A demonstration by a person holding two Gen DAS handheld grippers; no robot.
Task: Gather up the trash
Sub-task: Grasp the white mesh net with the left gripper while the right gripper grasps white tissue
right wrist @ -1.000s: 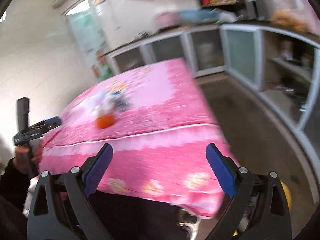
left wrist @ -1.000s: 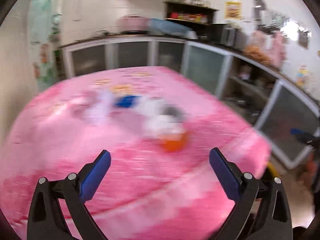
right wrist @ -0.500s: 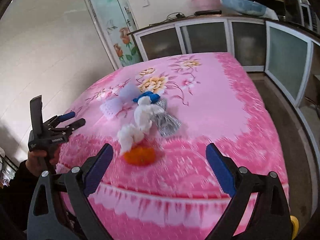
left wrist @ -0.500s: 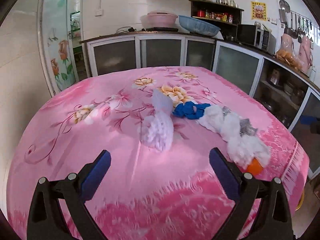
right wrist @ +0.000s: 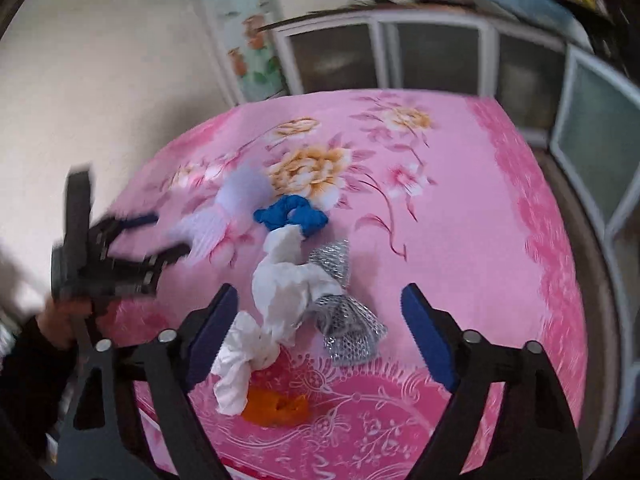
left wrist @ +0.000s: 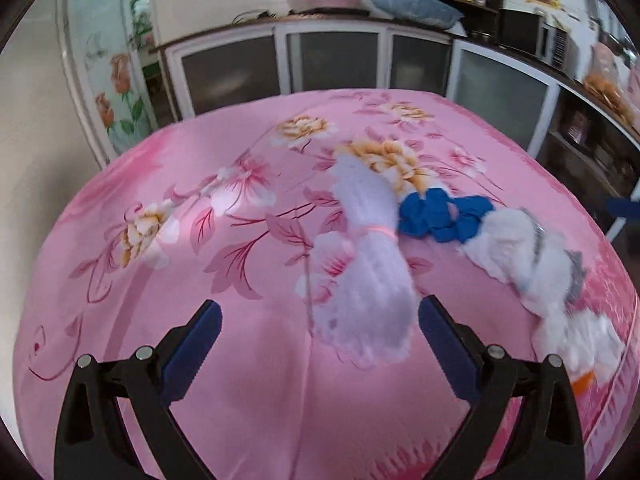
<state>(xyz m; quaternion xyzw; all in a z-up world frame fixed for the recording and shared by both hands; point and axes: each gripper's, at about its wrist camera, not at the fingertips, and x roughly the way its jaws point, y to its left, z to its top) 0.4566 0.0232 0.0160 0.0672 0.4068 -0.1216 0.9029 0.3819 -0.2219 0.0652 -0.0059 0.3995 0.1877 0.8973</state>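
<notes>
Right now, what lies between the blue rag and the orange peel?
In the right wrist view, crumpled white tissue runs from the blue rag to the orange peel.

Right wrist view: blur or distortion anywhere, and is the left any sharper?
Right wrist view: motion blur smears the left tool and the cabinets; the white tissue stays fairly crisp. Left wrist view: mildly soft, the lilac bundle fuzzy at its edges. Both show fisheye bending and dark corners. Light is soft, without glare.

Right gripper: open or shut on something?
Open, jaws closing. The right gripper straddles the crumpled white tissue and silver mesh on the pink tablecloth; its pads touch neither.
</notes>
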